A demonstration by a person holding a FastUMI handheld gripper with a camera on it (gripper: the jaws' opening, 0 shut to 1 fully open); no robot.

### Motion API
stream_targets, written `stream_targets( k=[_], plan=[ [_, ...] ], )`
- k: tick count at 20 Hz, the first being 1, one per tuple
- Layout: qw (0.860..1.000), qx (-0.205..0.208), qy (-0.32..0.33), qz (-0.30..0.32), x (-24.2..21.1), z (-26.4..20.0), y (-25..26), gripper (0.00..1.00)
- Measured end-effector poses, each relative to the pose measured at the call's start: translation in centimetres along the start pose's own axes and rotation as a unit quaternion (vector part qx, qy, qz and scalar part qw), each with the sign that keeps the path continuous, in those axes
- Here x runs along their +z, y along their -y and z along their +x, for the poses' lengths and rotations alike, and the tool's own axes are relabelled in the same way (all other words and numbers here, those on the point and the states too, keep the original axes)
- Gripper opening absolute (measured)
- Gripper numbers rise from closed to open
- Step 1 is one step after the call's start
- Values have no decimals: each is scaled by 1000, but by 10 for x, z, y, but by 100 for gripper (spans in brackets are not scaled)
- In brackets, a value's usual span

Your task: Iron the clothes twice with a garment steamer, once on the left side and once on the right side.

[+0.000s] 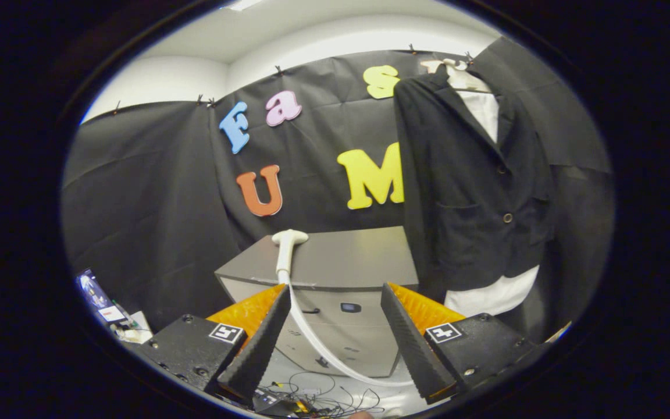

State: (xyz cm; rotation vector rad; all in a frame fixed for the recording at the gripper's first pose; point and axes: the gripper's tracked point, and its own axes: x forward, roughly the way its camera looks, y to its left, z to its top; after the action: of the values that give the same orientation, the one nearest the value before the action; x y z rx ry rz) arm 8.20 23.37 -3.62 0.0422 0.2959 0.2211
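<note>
White steamer [286, 251] beyond gaping tongs [332, 302]

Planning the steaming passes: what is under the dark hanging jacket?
A white garment shows below the dark buttoned jacket hem and at its open collar; the rest is covered. The open gripper fingers hold nothing.
</note>
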Motion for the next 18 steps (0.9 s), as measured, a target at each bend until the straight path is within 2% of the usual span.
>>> stream_targets(
  k=[6, 11, 18],
  plan=[
    [995, 75, -56, -23, 11, 95, -48, 99],
    [985, 131, -105, -37, 22, 169, -89, 99],
    [972, 139, -180, -62, 20, 259, -114, 99]
  ],
)
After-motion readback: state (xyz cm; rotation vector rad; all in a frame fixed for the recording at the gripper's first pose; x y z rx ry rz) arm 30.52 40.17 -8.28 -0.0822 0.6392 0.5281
